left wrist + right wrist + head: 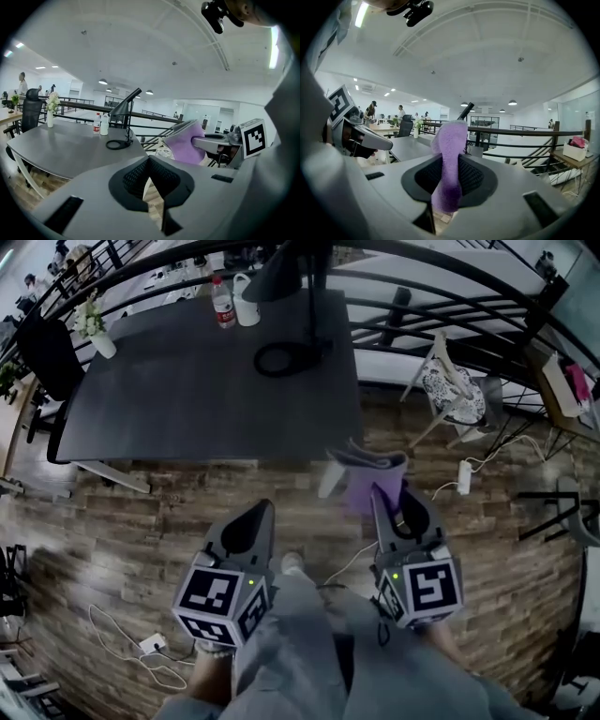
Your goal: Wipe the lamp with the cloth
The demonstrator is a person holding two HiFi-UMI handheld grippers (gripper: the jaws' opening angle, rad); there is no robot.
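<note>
The right gripper [450, 161] has its jaws clamped on a purple cloth [449, 140], which stands up out of them as a folded flap. Gripped near one end like this, it probably keeps a free face ready for wiping. The left gripper [149, 163] has its jaws drawn together on nothing, seemingly kept spare to steady the lamp. Both are held low before the person's legs, side by side, well short of the table [187, 399]. The lamp [281, 277], dark with a ring base, stands toward the table's far right and is untouched, so I judge wiping has not begun. Beside it are a bottle [223, 307] and a white cup [247, 311]; a vase [96, 332] of flowers sits at the far left. The tabletop is dark and matt, the floor [141, 521] is wood plank with loose cables, and a railing and open office lie beyond
</note>
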